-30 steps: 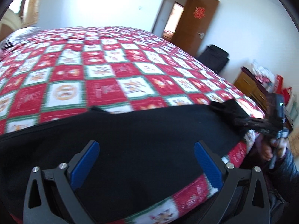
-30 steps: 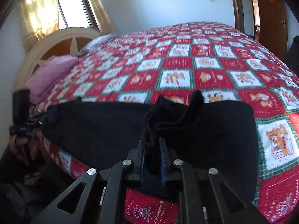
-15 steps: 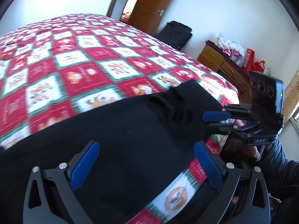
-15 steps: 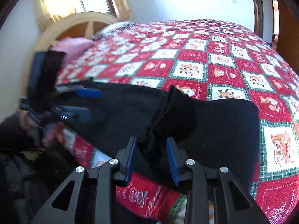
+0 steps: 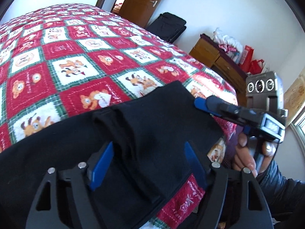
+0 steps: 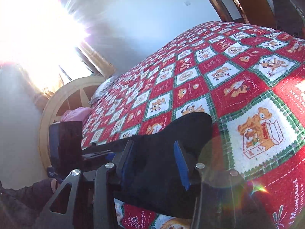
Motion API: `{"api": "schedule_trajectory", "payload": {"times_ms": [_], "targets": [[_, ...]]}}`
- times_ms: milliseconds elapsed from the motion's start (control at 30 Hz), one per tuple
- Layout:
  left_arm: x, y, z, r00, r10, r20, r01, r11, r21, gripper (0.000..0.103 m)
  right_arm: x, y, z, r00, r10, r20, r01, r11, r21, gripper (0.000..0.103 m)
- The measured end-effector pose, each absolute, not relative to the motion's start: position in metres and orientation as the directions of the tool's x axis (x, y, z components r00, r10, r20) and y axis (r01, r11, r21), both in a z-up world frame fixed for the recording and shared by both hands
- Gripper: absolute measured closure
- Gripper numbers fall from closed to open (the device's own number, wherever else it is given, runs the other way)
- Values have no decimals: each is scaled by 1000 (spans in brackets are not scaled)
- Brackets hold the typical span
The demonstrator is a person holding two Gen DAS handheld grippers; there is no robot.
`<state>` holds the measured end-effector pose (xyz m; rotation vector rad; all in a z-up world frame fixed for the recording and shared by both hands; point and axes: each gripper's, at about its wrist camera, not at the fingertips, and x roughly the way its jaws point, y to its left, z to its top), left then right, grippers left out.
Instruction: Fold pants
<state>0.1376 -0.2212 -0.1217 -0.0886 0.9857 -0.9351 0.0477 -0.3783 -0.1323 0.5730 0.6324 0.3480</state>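
- The left tool (image 5: 148, 164) is sitting at the bottom of its frame with its blue pads wide apart, straddling a raised ridge of the black pants (image 5: 144, 126) but not pinching it.
- The right tool (image 6: 154, 164) is likewise standing apart at the bottom middle of its frame, cloth lying between the pads with gaps showing on both sides.
- The pants are lying along the near edge of the bed (image 5: 76, 61), spreading from lower left toward centre right in the left view.
- Judging by the bunched ridge, the folding is only beginning; a proper fold and smoothing are remaining.
- Nothing is blocking the quilt beyond; a wooden dresser (image 5: 215, 57) and dark bag (image 5: 169, 26) are standing well apart at upper right, and window glare is washing out the right view's upper left.
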Motion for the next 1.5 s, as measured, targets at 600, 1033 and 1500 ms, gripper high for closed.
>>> {"api": "schedule_trajectory", "payload": {"times_ms": [600,1033,1500], "targets": [[138,-184,-100,261,-758,-598,594,614,-520,94,35,-394,-130,825,424,-375,-113,773,624,44],[135,-127,-92,352,-689,-633,512,708,-486,94,36,-386,-129,822,404,-402,-112,806,581,43],[134,-113,-120,374,-629,-682,473,762,-443,94,35,-306,-133,592,564,-576,-402,826,395,43]]}}
